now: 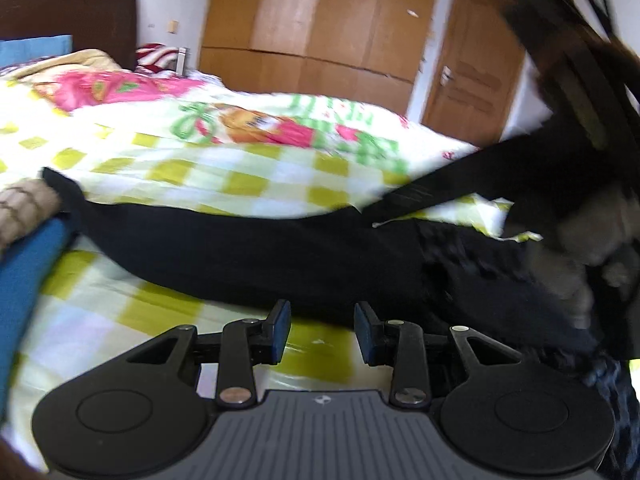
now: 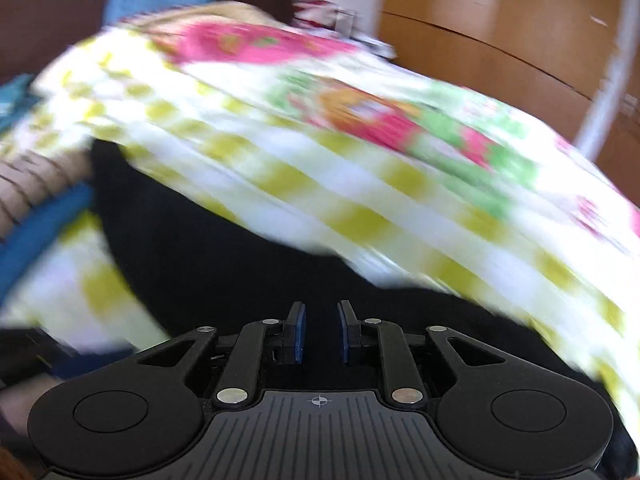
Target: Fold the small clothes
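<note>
Green print on quilt [image 1: 224, 160] too blurred to read. Black garment [image 1: 240, 248] across quilt. Left gripper [image 1: 322, 330] and right gripper [image 2: 321, 331] jaws parted, empty. Wardrobe [image 1: 320, 16] sharp only in left view.

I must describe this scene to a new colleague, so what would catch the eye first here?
The long black garment lies stretched across the bed, over the bright yellow-checked quilt with pink and green prints. At the left edge sit folded blue and beige clothes. Both tools, left and right, are open and empty.
</note>
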### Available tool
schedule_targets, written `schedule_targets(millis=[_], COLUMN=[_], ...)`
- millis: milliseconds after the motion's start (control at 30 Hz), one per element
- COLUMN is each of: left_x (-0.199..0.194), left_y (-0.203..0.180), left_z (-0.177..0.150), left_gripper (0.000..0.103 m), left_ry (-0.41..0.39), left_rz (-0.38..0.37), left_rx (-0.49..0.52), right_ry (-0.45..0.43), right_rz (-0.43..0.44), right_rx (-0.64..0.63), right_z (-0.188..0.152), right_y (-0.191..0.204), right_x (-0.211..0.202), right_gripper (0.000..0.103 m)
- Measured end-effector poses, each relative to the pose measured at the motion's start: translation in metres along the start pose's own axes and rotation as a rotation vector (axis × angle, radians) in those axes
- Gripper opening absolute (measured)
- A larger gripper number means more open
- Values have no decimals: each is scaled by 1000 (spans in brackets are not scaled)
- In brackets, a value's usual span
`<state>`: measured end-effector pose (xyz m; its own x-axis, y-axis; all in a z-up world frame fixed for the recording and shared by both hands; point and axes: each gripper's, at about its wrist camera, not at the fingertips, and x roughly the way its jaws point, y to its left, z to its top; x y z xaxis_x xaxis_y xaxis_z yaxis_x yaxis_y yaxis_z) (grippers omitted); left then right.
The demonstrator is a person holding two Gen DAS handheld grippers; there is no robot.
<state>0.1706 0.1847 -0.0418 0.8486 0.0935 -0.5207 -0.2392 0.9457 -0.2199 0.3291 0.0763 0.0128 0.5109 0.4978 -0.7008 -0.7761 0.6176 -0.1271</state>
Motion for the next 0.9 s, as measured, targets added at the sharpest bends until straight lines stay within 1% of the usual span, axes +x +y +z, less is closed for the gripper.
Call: schedule_targets(millis=[100, 167, 233, 267, 333, 400, 433, 500, 533, 567, 600, 667, 733, 767, 833, 900], left_x=[-7, -7, -7, -7, -7, -6, -5, -2, -2, -2, -2, -5, -8, -10, -13, -16], left_y=[20, 33, 46, 52, 64, 72, 74, 77, 77, 78, 77, 74, 62, 56, 38, 16], left_z=[1, 0, 0, 0, -1, -1, -2, -5, -6, -7, -7, -7, -5, -4, 2, 7], left_gripper=[49, 49, 49, 49, 49, 49, 49, 49, 49, 49, 49, 49, 49, 49, 50, 52], left_ry=[-28, -29, -28, -31, -35, -32, -24, -18, -13, -12, -11, -16, -27, -30, -42, -57], left_rz=[66, 99, 129, 140, 149, 150, 152, 166, 165, 163, 164, 165, 150, 141, 110, 74], left_rx=[-19, -36, -58, -72, -110, -140, -145, -145, -147, -150, -150, -135, -105, -88, -41, 13], right_ry=[-18, -19, 1, 9, 6, 39, 47, 50, 34, 24, 20, -31, -92, -121, -185, -237], right_rz=[120, 189, 246, 265, 278, 277, 265, 213, 183, 176, 185, 185, 173, 167, 128, 87], right_rx=[-75, -127, -189, -222, -271, -306, -306, -305, -293, -269, -225, -152, -60, -7, 111, 256], right_z=[40, 63, 79, 85, 92, 96, 96, 95, 93, 93, 93, 94, 93, 90, 80, 59], right_y=[44, 74, 108, 122, 151, 172, 181, 190, 191, 188, 181, 161, 130, 112, 69, 20], right_x=[22, 39, 53, 62, 77, 91, 96, 106, 109, 109, 105, 85, 55, 39, 1, -40], right_gripper=[19, 23, 33, 35, 35, 35, 35, 28, 17, 7, 4, 4, 4, 4, 4, 4])
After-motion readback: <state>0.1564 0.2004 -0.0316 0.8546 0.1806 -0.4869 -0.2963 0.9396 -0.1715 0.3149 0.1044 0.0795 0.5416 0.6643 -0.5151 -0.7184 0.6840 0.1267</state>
